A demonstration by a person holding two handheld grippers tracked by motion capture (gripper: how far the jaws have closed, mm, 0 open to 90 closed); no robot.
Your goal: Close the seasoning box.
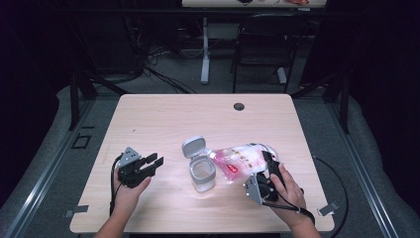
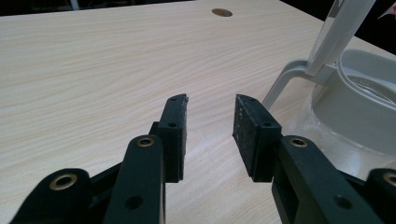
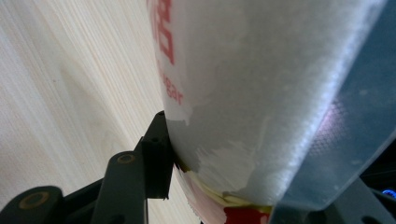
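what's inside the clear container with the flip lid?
The clear plastic container stands with its grey hinged lid open. Through the opening its inside looks whitish or empty; whether anything lies at the bottom cannot be told, as glare hides it.

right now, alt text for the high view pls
On a light wooden table, the right tongs grip a clear plastic bag with pink print beside an open clear jar with a grey flip lid. The left tongs rest open nearby.

- The high view is looking forward and down over the whole table (image 1: 163,114).
- The left gripper view is skimming low across it, nearing the jar (image 2: 355,107) (shared with the high view).
- The right gripper view is pressing against the bag (image 3: 261,93).
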